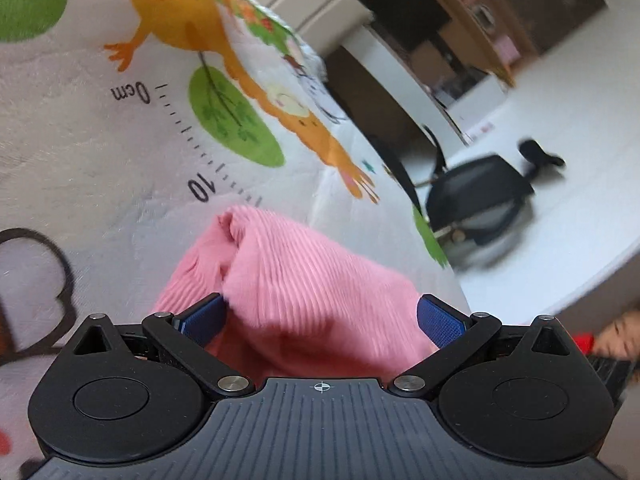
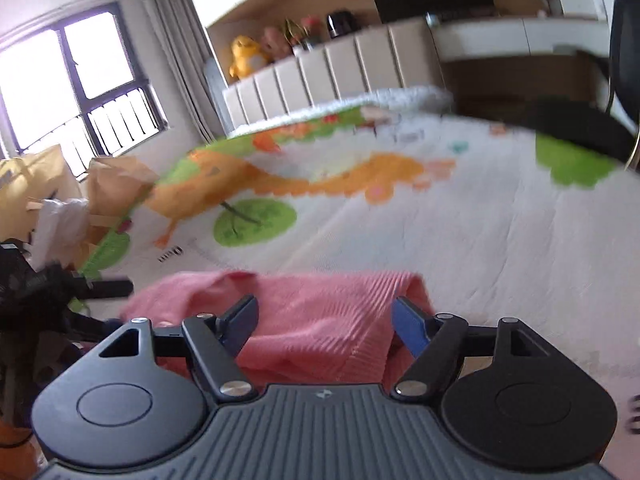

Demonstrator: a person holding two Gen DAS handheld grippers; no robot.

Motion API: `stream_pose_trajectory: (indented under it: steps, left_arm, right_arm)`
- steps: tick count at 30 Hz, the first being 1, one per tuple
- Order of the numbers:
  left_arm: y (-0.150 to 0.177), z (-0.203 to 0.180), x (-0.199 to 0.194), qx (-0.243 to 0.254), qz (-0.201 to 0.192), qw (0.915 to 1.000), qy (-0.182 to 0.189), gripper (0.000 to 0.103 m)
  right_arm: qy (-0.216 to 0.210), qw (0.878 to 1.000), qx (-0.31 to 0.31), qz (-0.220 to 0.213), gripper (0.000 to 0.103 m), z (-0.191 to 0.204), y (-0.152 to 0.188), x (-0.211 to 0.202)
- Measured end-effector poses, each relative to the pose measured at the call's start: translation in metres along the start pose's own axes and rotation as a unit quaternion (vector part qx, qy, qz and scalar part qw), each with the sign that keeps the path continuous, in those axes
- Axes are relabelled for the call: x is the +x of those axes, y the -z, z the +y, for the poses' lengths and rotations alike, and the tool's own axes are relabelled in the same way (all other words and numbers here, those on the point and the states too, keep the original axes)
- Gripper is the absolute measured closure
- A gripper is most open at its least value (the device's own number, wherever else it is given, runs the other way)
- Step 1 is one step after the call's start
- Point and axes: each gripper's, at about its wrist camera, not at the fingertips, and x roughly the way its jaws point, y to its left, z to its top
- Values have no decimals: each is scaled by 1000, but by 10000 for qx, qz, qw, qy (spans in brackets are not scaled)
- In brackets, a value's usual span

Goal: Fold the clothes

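Pink ribbed knitwear (image 1: 304,280) lies bunched on the cartoon-printed play mat (image 1: 100,168), right in front of both of your tools, just below the printed ruler scale (image 1: 200,148) that runs from 0cm past 10. Your left gripper (image 1: 322,318) has its jaws spread wide, with the garment's raised fold sitting between the blue pads (image 1: 440,322); the cloth touches the left-hand pad, but nothing is pinched. Your right gripper (image 2: 325,326) is likewise wide apart, its blue fingertips (image 2: 412,330) straddling a flat stretch of the same pink garment (image 2: 320,312), which drapes loosely between them without being clamped. Beyond the mat's far edge, in the right wrist view, you have brown paper bags (image 2: 108,184) standing by the window; white material (image 2: 60,224) pokes up beside them, though you cannot tell whether it sits inside one. A black office chair (image 1: 480,196) stands off the mat in the left wrist view.
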Motion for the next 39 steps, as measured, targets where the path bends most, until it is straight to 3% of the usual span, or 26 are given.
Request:
stream_pose_trajectory:
  steps: [1, 2, 3, 6, 8, 11, 14, 17, 19, 20, 21, 22, 23, 24, 27, 34, 36, 39]
  left_arm:
    - [-1, -1, 6, -24, 27, 10000, -73, 2]
    - [-1, -3, 12, 44, 80, 9998, -172, 10]
    - [-1, -7, 19, 139, 141, 9994, -280, 41]
    - [3, -22, 13, 652, 109, 9967, -480, 74]
    - [7, -35, -11, 987, -49, 9943, -395, 76]
    - [22, -55, -55, 1495, -209, 9884, -180, 76]
    - [49, -60, -81, 1774, -102, 9839, -175, 70]
    - [77, -42, -78, 1720, 430, 9834, -391, 57]
    - [78, -31, -82, 1477, 543, 9869, -357, 49]
    - [78, -25, -84, 1343, 574, 9887, -324, 43]
    - [77, -19, -87, 1209, 605, 9904, -291, 26]
    - [70, -17, -92, 1079, 483, 9928, -169, 17]
    - [61, -16, -98, 950, 298, 9950, -11, 8]
    - [51, -16, -103, 820, 112, 9965, 147, 8]
    - [25, -14, -93, 579, -47, 9981, 226, 8]
    - [6, 4, 3, -75, 683, 9976, 45, 7]
    - [-8, 3, 21, -74, 580, 9983, 34, 7]
    - [-38, -6, 30, 160, 61, 9996, -205, 7]
  right_arm:
    - [-9, 10000, -76, 29, 36, 3, 2, 1]
    - [-17, 9999, -152, 58, 58, 6, 4, 2]
    - [-26, 9997, -228, 87, 70, 8, 6, 3]
    - [-52, 9988, -456, 174, 84, 17, 12, 6]
    - [-201, 9981, -587, 10, 87, 22, 11, -17]
    - [-454, 9961, -741, -156, 87, 28, 12, -55]
    - [-583, 9951, -802, 14, 86, 32, 30, -74]
    - [-439, 9938, -852, 564, 81, 29, 63, -66]
    - [-304, 9915, -833, 950, 72, 23, 81, -59]
    - [-314, 9918, -753, 985, 65, 20, 84, -60]
    - [-362, 9929, -649, 927, 58, 17, 81, -65]
    - [-393, 9944, -545, 812, 54, 14, 74, -71]
    - [-386, 9958, -456, 690, 41, 13, 66, -75]
    - [-380, 9970, -367, 568, 32, 11, 58, -78]
    - [-361, 9991, -100, 200, 24, 6, 33, -89]
    - [-343, 9884, 1305, 703, 23, -17, 20, -5]
    - [-282, 9905, 1258, 485, 23, -11, 4, 18]
    - [-38, 9960, 894, -6, 24, 2, -28, 49]
